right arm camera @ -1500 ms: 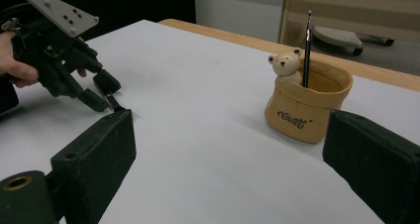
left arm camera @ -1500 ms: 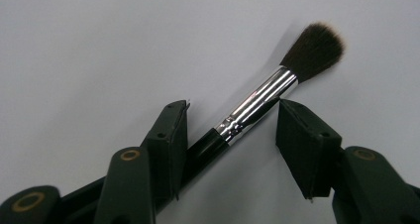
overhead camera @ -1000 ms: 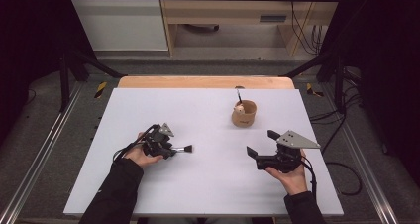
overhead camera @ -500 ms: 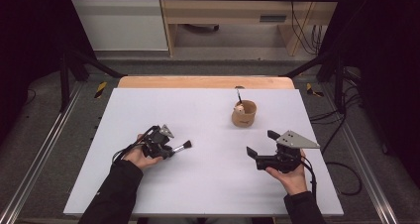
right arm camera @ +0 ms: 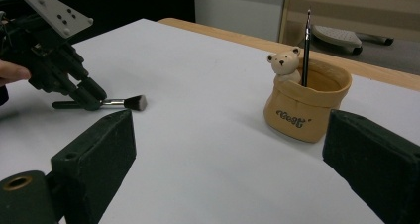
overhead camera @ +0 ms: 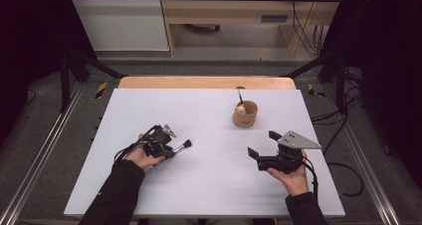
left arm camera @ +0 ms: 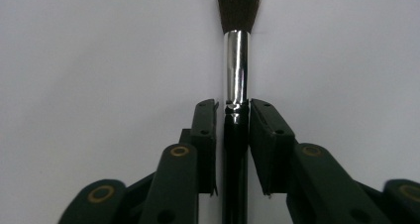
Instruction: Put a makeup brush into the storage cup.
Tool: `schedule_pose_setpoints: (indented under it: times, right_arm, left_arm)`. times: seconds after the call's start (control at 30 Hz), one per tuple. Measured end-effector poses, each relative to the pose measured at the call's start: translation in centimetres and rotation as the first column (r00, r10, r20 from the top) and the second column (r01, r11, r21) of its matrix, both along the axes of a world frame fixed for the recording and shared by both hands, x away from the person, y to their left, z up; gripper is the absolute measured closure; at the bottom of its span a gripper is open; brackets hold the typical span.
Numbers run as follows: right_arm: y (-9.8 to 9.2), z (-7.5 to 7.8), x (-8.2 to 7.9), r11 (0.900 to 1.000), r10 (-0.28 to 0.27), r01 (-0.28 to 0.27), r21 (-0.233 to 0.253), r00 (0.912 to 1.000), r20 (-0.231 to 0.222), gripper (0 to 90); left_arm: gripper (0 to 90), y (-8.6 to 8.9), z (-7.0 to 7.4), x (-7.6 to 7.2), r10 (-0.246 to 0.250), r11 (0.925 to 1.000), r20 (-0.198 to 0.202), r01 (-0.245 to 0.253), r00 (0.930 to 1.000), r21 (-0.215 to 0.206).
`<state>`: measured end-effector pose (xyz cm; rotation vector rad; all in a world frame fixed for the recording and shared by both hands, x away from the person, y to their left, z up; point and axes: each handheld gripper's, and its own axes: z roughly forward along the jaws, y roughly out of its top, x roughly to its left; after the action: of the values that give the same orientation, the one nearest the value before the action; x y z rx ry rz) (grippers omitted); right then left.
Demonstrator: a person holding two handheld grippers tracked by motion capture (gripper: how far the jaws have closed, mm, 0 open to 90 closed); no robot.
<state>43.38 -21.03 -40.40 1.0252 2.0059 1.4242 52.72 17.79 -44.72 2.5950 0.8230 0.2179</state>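
A makeup brush (overhead camera: 183, 146) with a black handle, silver ferrule (left arm camera: 236, 65) and dark bristles lies low over the white table, left of centre. My left gripper (overhead camera: 170, 150) is shut on its handle just behind the ferrule, jaws on either side (left arm camera: 233, 110). From the right gripper view, the left gripper (right arm camera: 91, 97) and the brush (right arm camera: 124, 103) sit at the table surface. My right gripper (overhead camera: 263, 144) is held open at the right, nothing between its jaws (right arm camera: 233, 154). A tan pouch-shaped holder (overhead camera: 245, 114) stands beyond it.
The holder (right arm camera: 304, 105) carries a small bear figure (right arm camera: 283, 64) and a thin black stick (right arm camera: 307, 45) standing upright. The white tabletop (overhead camera: 209, 195) ends in a wooden strip (overhead camera: 209, 82) at the far edge. Cables (overhead camera: 343, 175) trail off the right side.
The left gripper has shifted the brush a little toward the far side and turned it slightly. The right gripper has stayed in place, still open.
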Motion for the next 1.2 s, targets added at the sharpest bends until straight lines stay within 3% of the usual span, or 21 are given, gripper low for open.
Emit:
schedule_pose_setpoints:
  times: [0.13, 0.23, 0.37, 0.83, 1.2]
  right_arm:
    - [-0.1, 0.0, 0.0, 1.000, 0.001, -0.001, 0.002, 1.0000, 0.001, 7.0]
    - [-0.1, 0.1, 0.0, 1.000, 0.001, -0.001, 0.004, 1.0000, -0.001, 6.9]
    - [-0.1, 0.1, 0.0, 1.000, 0.001, -0.001, 0.004, 1.0000, 0.001, 6.9]
    - [-0.2, 0.2, 0.0, 1.000, -0.002, 0.002, 0.008, 1.0000, -0.003, 6.9]
    - [-0.2, 0.2, 0.0, 1.000, 0.002, -0.002, 0.009, 1.0000, -0.008, 6.9]
  left_arm:
    - [66.5, -0.6, 0.5, 0.5, -0.014, 0.9998, -0.005, 0.014, 0.9999, 0.011]
    - [66.5, -1.2, 0.5, 0.6, -0.026, 0.9980, -0.017, 0.027, 0.9995, 0.058]
    - [67.1, -1.1, 0.1, 0.6, -0.021, 0.9963, -0.049, 0.025, 0.9986, 0.082]
    - [77.1, -0.7, 0.2, 0.4, -0.021, 0.9962, -0.084, 0.028, 0.9963, 0.083]
    - [77.8, -1.0, 0.2, 0.3, -0.027, 0.9939, -0.074, 0.035, 0.9969, 0.105]
